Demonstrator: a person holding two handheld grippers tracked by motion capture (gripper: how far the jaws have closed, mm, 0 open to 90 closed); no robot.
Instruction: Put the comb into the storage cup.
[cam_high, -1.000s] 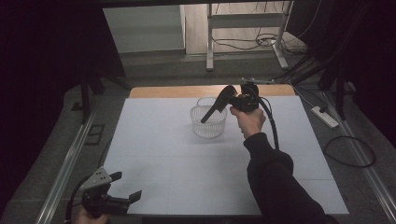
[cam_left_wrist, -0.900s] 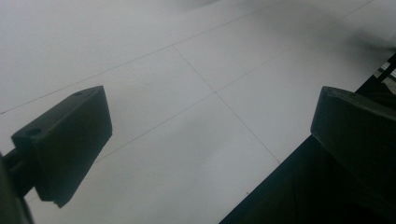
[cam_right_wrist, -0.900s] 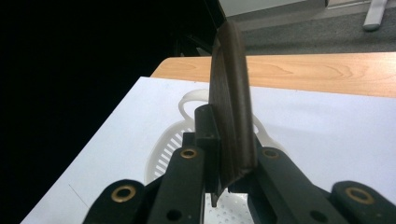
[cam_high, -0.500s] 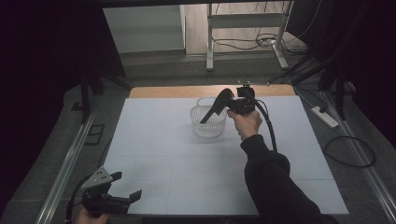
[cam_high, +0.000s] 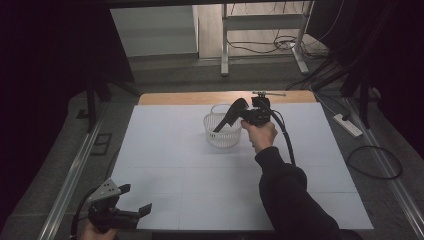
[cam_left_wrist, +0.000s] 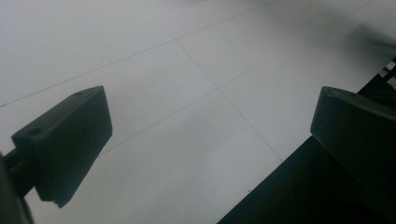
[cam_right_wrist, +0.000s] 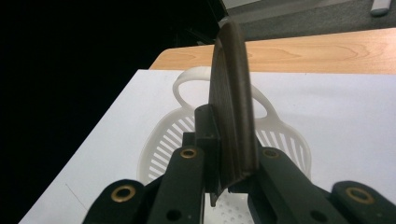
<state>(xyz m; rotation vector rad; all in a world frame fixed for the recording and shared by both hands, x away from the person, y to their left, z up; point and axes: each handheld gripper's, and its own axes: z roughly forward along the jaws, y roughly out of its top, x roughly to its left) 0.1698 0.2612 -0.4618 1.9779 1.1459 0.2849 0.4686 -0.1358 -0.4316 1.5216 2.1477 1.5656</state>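
The right tool (cam_high: 227, 117) is clamped on a dark, flat, curved strip (cam_right_wrist: 231, 98), gripping it by one end so the free end reaches out over the white slotted basket (cam_high: 222, 136) that stands on the far middle of the white worktop (cam_high: 165, 150); held this way, the strip looks ready to be lowered into the basket, though that is only a guess. The left tool (cam_high: 131, 209) rests low at the near left corner of the worktop, jaws spread wide and empty, well apart from the basket and seemingly parked out of the way.
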